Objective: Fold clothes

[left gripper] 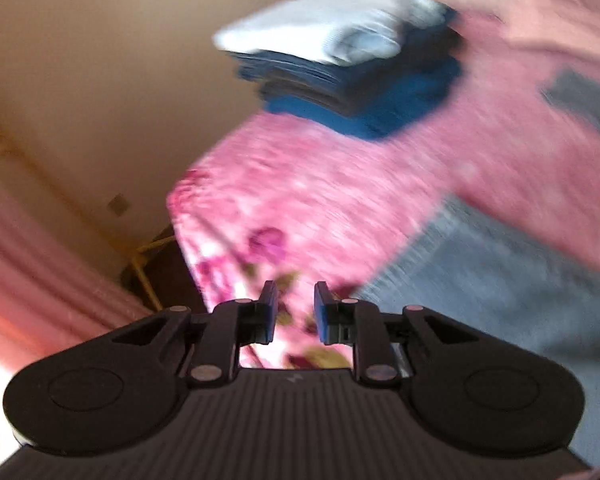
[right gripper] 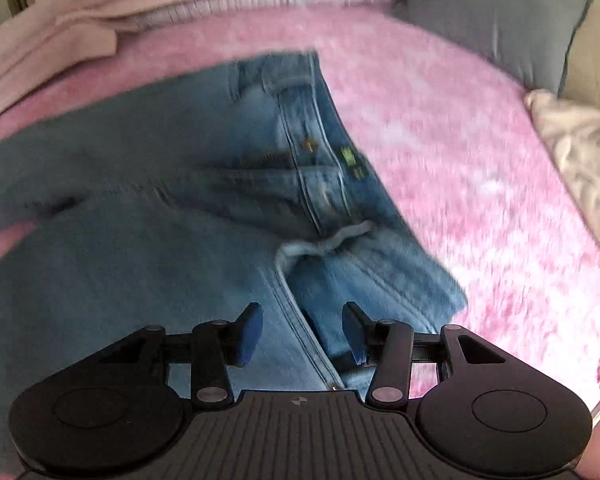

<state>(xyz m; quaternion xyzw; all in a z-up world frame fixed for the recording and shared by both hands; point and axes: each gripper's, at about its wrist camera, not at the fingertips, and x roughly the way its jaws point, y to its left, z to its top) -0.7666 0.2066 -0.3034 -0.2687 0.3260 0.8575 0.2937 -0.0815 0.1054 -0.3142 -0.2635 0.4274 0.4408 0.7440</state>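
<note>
The left claw hangs released and empty over the pink blanket, with folded clothes stacked at its twelve o'clock. The right claw is released above the jeans, waistband at twelve o'clock.

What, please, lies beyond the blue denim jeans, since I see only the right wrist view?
Observer: In the left wrist view, a stack of folded clothes, white on top and dark blue beneath, sits near the edge of the pink fluffy bedspread.
Operator: Is the left gripper holding anything?
Observer: No; the left gripper hangs with a narrow gap between its jaws and nothing between them, over the bedspread's flowered side.
Operator: Is any garment near it?
Observer: Grey-blue fabric lies just to its right; it is too blurred to name. Your right gripper stands open above the blue denim jeans.
</note>
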